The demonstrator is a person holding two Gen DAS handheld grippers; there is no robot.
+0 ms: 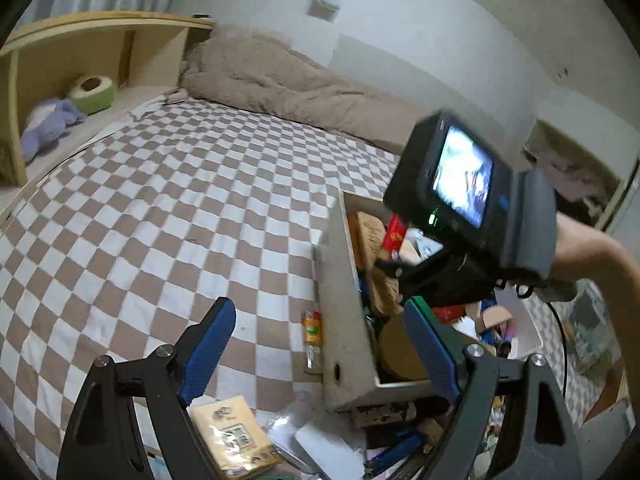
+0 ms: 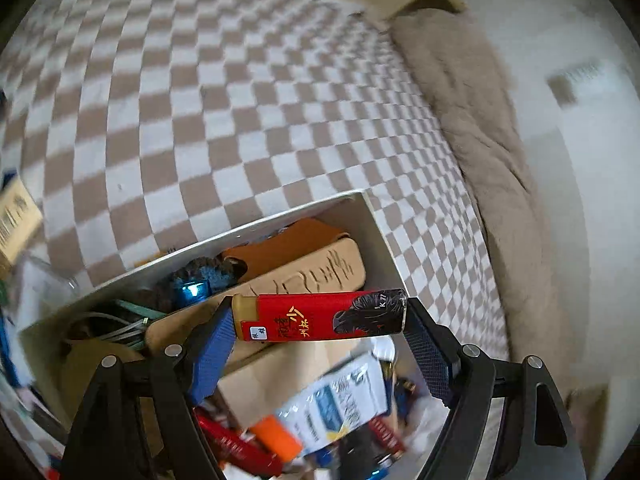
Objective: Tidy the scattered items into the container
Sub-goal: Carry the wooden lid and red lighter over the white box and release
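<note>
A grey-white box (image 1: 340,304) full of mixed items sits on a checkered bed cover (image 1: 168,200). My left gripper (image 1: 320,336) is open and empty, its blue pads straddling the box's near wall. A small orange tube (image 1: 312,330) lies on the cover beside that wall, and a tan packet (image 1: 236,436) lies lower left. In the right wrist view my right gripper (image 2: 320,330) is shut on a red and black box (image 2: 320,316), held lengthwise between the pads above the open container (image 2: 240,236). The right gripper's body (image 1: 472,200) hangs over the box in the left wrist view.
Loose packets and papers (image 1: 320,444) are piled at the box's near corner. A beige blanket (image 1: 288,80) is bunched along the wall. A wooden headboard shelf (image 1: 92,64) holds a green item and a purple plush. A person's forearm (image 1: 592,256) reaches in from the right.
</note>
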